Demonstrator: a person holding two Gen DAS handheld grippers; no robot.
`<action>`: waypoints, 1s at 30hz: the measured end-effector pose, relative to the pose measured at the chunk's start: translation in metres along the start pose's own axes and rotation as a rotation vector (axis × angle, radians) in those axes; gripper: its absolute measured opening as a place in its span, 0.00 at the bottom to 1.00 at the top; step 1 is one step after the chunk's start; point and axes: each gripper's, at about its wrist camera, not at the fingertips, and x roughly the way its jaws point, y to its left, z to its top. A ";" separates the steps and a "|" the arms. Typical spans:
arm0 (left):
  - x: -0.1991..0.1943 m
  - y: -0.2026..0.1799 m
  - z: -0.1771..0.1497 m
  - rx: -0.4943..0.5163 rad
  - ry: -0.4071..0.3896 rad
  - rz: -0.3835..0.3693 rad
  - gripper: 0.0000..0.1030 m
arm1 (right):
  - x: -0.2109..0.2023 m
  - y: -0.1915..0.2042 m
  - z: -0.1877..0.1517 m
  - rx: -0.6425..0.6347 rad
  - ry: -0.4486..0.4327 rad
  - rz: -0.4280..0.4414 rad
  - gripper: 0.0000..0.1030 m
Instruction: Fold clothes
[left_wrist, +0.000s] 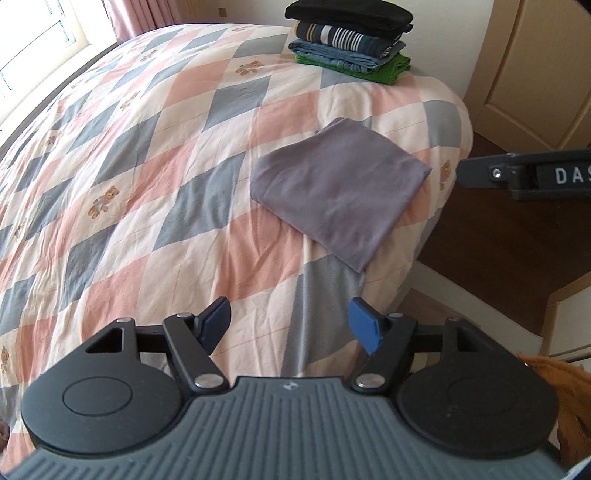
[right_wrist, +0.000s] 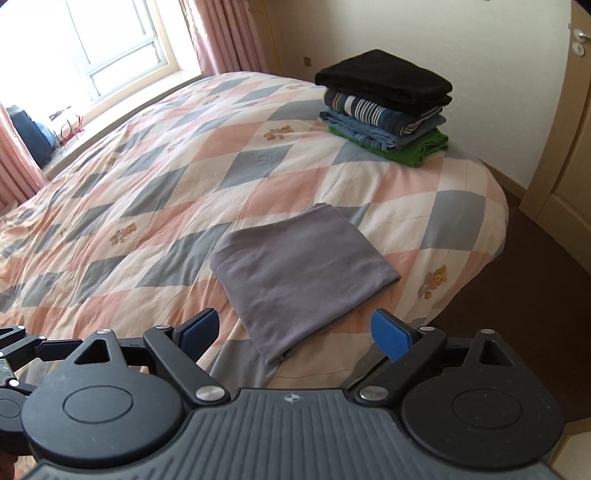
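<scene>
A grey folded garment (left_wrist: 338, 188) (right_wrist: 301, 273) lies flat on the checked quilt near the bed's right corner. A stack of folded clothes (left_wrist: 351, 37) (right_wrist: 386, 105) sits at the far corner, black on top, then striped, blue and green. My left gripper (left_wrist: 290, 326) is open above the quilt, short of the grey garment, nothing between its blue pads. My right gripper (right_wrist: 295, 332) is open too, hovering over the garment's near corner without touching it. The side of the right gripper (left_wrist: 524, 173) shows in the left wrist view at the right edge.
The quilt (left_wrist: 129, 166) (right_wrist: 147, 184) covers the whole bed in pink, grey and white diamonds. A window and pink curtains (right_wrist: 229, 33) stand at the far left. A door (left_wrist: 532, 66) and dark floor (right_wrist: 535, 314) lie to the right. An orange cloth (left_wrist: 569, 398) sits at the lower right.
</scene>
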 end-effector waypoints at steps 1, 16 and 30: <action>-0.001 -0.001 0.001 0.002 0.002 0.003 0.66 | -0.001 0.000 0.001 -0.005 0.002 -0.002 0.90; 0.019 -0.040 0.055 -0.188 0.060 0.142 0.68 | 0.035 -0.051 0.051 -0.244 0.120 0.144 0.90; 0.023 -0.136 0.076 -0.502 0.141 0.255 0.71 | 0.052 -0.144 0.082 -0.468 0.229 0.277 0.90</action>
